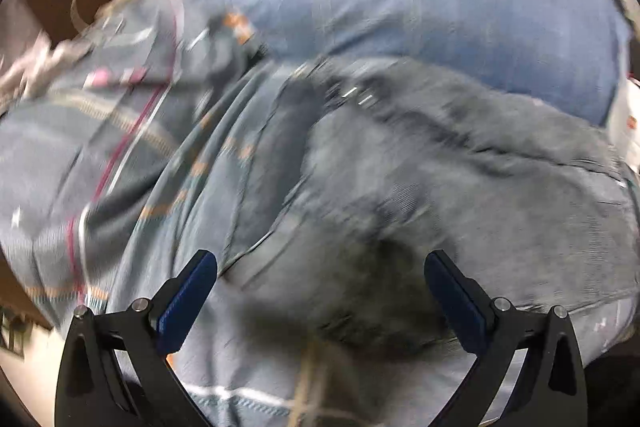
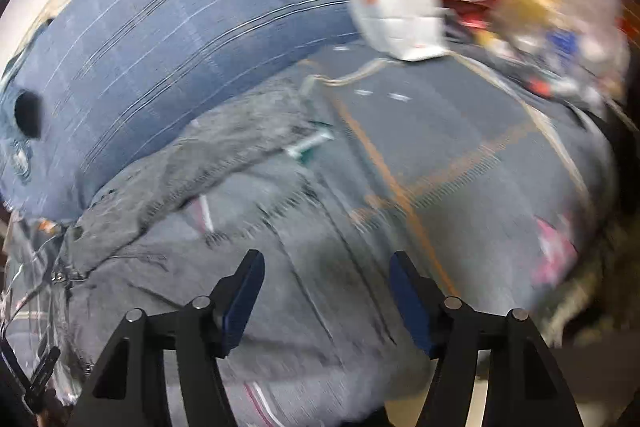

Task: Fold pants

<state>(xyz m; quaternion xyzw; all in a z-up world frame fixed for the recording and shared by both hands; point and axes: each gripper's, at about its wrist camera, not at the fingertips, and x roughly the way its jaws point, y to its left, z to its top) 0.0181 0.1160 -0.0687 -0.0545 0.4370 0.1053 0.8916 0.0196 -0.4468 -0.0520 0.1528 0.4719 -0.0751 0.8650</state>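
The grey pants (image 1: 460, 163) are spread over a plaid blanket (image 2: 460, 155), likely for a flat surface to fold on. Both the left gripper (image 1: 320, 291) and right gripper (image 2: 326, 291) are held wide apart above the cloth, nothing gripped, seemingly ready for a grasp.

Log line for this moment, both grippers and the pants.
left gripper: open, empty | right gripper: open, empty | grey pants: crumpled on bedding, ungrasped | views: motion-blurred

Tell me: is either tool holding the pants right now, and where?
Nothing is held: left tool and right tool are both open above the gray pants.
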